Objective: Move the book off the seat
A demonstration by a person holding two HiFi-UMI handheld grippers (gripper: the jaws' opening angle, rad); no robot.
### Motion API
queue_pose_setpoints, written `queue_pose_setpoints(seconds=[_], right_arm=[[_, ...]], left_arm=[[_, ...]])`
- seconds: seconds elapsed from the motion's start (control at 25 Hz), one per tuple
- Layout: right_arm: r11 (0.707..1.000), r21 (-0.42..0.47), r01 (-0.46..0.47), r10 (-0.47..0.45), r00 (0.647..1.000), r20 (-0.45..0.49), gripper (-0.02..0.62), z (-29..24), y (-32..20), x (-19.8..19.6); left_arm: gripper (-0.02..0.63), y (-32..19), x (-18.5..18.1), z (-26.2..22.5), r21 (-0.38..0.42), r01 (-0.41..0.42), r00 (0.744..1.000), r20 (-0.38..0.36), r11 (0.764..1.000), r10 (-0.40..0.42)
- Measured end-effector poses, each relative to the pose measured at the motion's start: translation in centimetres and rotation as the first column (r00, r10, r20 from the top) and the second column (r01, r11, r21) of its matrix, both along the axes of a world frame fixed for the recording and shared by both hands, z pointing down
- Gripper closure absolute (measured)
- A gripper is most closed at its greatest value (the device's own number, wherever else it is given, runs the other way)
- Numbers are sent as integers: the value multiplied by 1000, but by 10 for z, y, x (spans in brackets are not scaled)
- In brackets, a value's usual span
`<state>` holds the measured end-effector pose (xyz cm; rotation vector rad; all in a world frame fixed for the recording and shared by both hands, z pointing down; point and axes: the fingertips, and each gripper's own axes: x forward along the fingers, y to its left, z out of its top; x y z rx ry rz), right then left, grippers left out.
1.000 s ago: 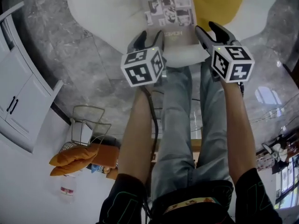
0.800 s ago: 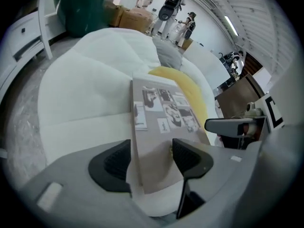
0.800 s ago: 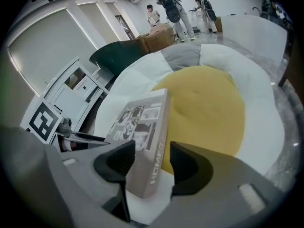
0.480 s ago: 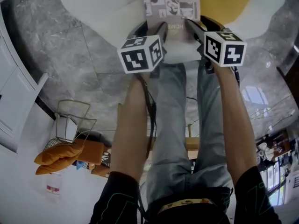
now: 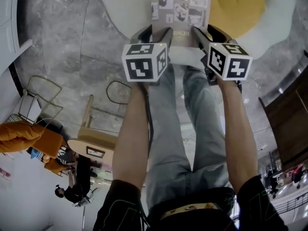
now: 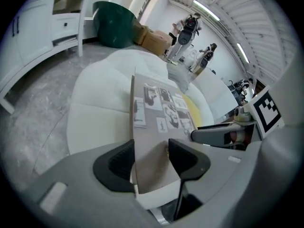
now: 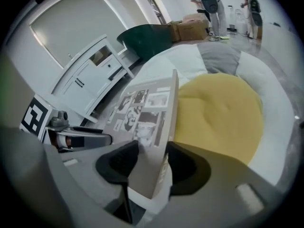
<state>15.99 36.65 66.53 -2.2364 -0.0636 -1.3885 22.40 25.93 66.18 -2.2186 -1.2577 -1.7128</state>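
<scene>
The left gripper [image 5: 154,32] and right gripper [image 5: 207,32], jaws just closing, each clamp a near corner of the book [image 5: 180,6]. It looks thick, stiff and probably heavy.

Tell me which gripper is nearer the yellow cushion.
Right. The right gripper, whose fingers have just closed further on the book at its right corner, sits beside the yellow cushion. The left gripper grips the left corner, across the book from it.
</scene>
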Motion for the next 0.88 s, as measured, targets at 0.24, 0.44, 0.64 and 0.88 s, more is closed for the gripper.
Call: queue_pose_setpoints(seconds=[0.24,0.44,0.64,0.88], right_arm=[[976,-22,218,-219,973,-70,402,-39,-25,23],[916,-73,395,-401,908,-118,405,-76,-66,36],[833,-132,537,-552,822,-142,407,-109,-129,36],[714,-150,684,-699,687,-198,407,-135,-242,28]], left_arm=[[371,-36,0,-42,-27,196,977,-83,980,-198],[371,-83,-9,-74,-69,361,920,-137,930,-368],[371,-148,-28,-106,-99,490,848,-176,866,-500],[373,-257,-65,-133,-124,667,700,-232,735,-675]])
